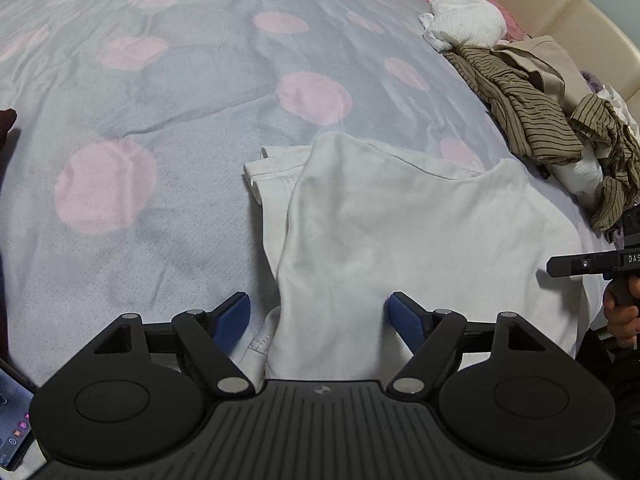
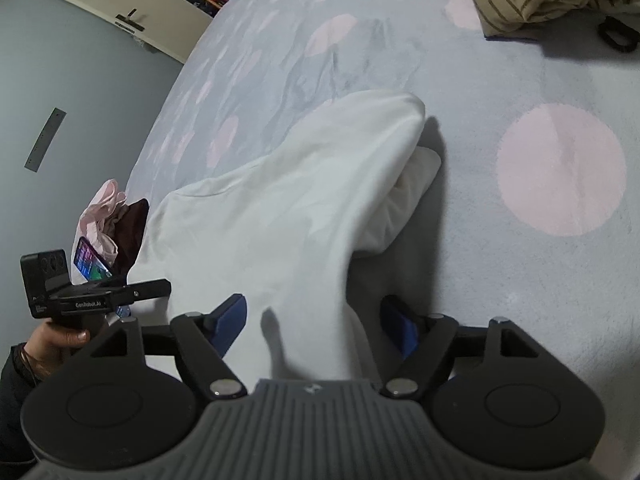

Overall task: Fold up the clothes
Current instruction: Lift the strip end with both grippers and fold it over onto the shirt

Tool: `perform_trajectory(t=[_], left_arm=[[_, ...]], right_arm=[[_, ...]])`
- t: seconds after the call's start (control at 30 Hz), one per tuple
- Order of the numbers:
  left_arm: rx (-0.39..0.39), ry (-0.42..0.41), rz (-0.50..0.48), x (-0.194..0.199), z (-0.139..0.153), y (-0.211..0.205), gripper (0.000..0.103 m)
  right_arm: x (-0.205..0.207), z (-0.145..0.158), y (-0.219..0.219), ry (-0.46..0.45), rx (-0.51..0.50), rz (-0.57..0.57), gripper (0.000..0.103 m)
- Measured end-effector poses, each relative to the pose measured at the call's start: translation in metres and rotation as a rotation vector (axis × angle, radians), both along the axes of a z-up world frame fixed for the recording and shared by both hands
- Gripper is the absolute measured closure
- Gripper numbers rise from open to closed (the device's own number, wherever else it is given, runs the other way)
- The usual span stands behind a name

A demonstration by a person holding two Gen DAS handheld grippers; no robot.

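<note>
On the bed (image 1: pixel 120 80), white garment (image 1: pixel 400 220) stretching toward 12 o'clock, near hem between both wide-open tools: left tool (image 1: pixel 319 320), right tool (image 2: pixel 312 322). Neither gripping yet.

A home bedroom: a bed (image 1: pixel 168 92) under a grey cover with pink dots, a padded headboard (image 1: pixel 560 4) along its far edge, a heap of laundry (image 1: pixel 536 100) at the corner, a phone (image 2: pixel 89 262).
</note>
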State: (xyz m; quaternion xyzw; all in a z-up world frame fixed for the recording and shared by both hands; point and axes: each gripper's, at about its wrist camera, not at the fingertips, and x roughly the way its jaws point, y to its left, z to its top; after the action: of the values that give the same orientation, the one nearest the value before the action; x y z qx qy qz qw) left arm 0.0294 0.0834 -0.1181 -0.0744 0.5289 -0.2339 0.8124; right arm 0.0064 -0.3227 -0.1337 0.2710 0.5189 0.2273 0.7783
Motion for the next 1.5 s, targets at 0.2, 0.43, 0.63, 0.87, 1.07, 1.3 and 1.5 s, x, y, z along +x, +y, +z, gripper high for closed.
perform_trajectory(t=[0.2, 0.43, 0.63, 0.87, 1.07, 1.3, 1.5], left_arm=[[-0.003, 0.012, 0.01, 0.001, 0.0, 0.0, 0.031], [-0.125, 0.074, 0.04, 0.006, 0.006, 0.018, 0.093], [-0.102, 0.028, 0.02, 0.002, 0.022, 0.013, 0.093], [-0.121, -0.039, 0.011, -0.011, 0.05, 0.01, 0.094], [-0.147, -0.093, 0.003, -0.019, 0.073, 0.009, 0.094], [-0.205, -0.095, 0.002, -0.02, 0.086, 0.018, 0.095], [-0.232, -0.129, 0.036, -0.023, 0.117, 0.047, 0.095]], right_arm=[[-0.002, -0.003, -0.011, 0.008, 0.03, -0.045, 0.056], [-0.006, 0.001, -0.015, -0.015, 0.106, -0.062, 0.092], [-0.01, 0.021, -0.016, -0.064, 0.124, -0.057, 0.094], [-0.019, 0.045, -0.024, -0.117, 0.159, -0.069, 0.095], [-0.024, 0.063, -0.023, -0.141, 0.163, -0.078, 0.095], [-0.028, 0.085, -0.02, -0.17, 0.167, -0.084, 0.095], [-0.011, 0.12, 0.009, -0.21, 0.176, -0.025, 0.095]])
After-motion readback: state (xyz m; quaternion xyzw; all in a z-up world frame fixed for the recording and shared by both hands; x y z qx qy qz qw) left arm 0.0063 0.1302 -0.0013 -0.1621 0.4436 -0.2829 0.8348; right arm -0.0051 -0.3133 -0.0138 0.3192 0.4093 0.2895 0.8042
